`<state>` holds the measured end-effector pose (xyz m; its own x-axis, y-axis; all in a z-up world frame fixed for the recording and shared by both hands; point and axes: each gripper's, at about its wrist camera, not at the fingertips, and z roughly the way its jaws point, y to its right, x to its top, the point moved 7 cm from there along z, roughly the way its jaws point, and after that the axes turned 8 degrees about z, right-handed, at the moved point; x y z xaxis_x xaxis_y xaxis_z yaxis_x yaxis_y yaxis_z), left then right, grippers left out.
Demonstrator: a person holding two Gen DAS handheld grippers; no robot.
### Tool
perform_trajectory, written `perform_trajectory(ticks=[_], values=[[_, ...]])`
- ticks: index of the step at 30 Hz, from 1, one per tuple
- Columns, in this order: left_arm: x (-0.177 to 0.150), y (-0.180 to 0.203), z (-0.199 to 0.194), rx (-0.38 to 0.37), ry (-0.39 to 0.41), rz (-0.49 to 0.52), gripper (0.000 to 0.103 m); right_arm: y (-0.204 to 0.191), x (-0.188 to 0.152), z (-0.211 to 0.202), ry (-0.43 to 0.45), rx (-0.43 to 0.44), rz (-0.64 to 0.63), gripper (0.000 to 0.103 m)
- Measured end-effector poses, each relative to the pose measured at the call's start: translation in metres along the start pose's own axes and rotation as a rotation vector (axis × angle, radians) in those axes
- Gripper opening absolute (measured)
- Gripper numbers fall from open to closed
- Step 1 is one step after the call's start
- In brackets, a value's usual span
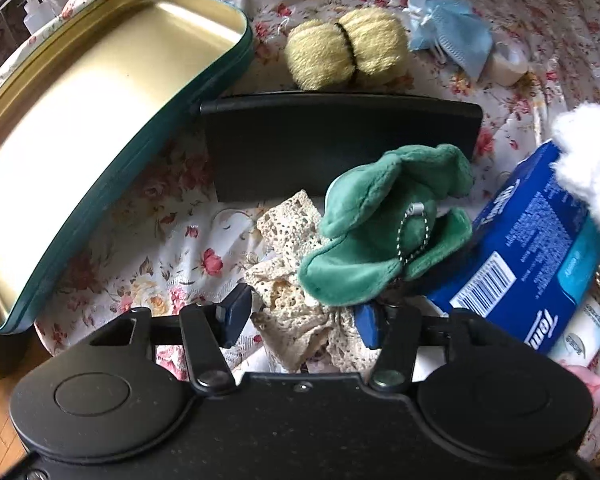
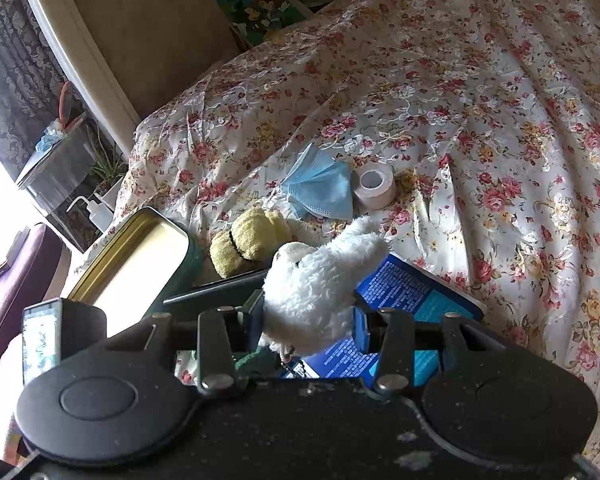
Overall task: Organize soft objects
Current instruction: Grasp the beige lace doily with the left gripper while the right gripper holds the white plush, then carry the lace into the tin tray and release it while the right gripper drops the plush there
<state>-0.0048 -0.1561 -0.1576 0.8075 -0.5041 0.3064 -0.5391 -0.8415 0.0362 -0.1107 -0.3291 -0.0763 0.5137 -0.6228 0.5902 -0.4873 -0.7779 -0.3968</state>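
In the left wrist view my left gripper points down at a bunched cream lace cloth on the floral sheet. The cloth fills the gap and both pads press on it. A green plush with a ball chain lies on the cloth's far side and overlaps the right fingertip. An open gold-lined tin stands to the left. My right gripper is shut on a white plush, held above a blue tissue pack. That white plush also shows at the right edge of the left wrist view.
A flat black case lies between the tin and the green plush. Behind it sit a yellow plush, a blue face mask and a tape roll. A white squeeze bottle stands beyond the tin.
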Motion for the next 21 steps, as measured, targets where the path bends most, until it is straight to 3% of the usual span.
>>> perform_trajectory(ticks=[4, 14, 21], values=[[0.000, 0.009, -0.019, 0.001, 0.055, 0.048, 0.051, 0.003, 0.002, -0.002, 0.014, 0.005, 0.008, 0.042], [0.013, 0.019, -0.096, 0.037, 0.351, 0.177, 0.051, 0.002, 0.005, -0.005, 0.054, 0.017, 0.014, 0.042], [0.024, -0.012, -0.118, 0.014, 0.391, 0.104, 0.051, 0.000, 0.005, -0.002, 0.073, 0.015, -0.006, 0.042]])
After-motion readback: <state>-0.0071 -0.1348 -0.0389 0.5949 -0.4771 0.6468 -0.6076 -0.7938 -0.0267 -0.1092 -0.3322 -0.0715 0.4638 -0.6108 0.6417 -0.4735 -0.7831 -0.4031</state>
